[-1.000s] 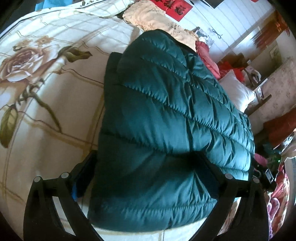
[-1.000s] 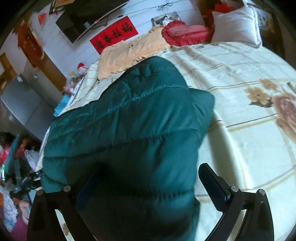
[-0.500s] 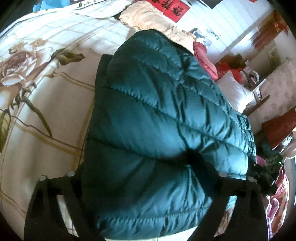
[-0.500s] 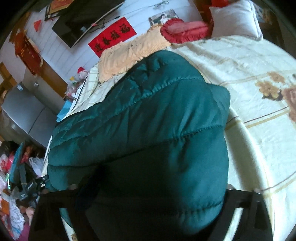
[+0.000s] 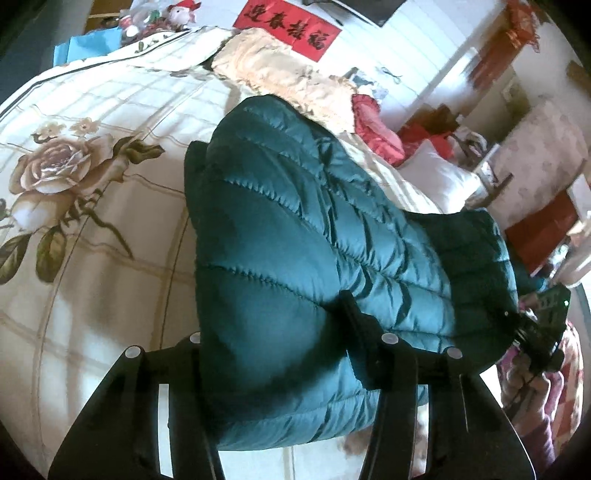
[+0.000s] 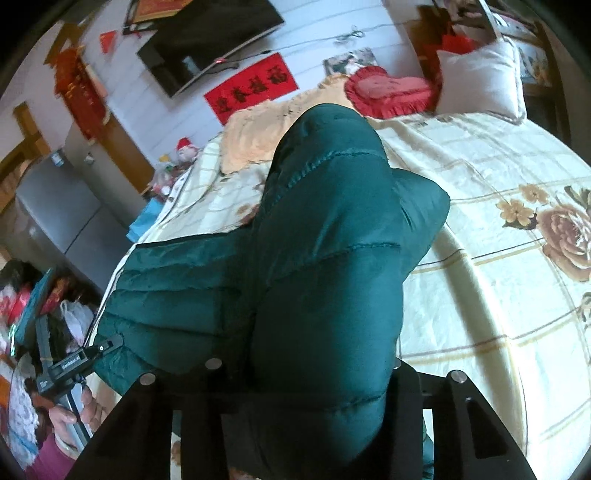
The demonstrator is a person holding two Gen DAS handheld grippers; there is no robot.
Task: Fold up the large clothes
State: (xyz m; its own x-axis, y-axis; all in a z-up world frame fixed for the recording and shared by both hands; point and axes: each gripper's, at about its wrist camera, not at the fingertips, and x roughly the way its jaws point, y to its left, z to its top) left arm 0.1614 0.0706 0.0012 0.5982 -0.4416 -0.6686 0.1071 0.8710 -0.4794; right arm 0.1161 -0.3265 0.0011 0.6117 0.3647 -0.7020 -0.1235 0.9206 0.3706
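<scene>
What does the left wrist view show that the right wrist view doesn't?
Left wrist only: the right claw at the green puffer jacket's far corner.
Right wrist only: the wall TV, the grey fridge, and the left claw with the hand gripping it.
Both: the jacket bunched between that view's own claw fingers as the jaws close, the rose-print bedspread, red banner, heart cushion and white pillow.

Left gripper (image 5: 273,325), jaws closing, pinches the green puffer jacket (image 5: 295,229) above the bedspread (image 5: 92,221).
</scene>
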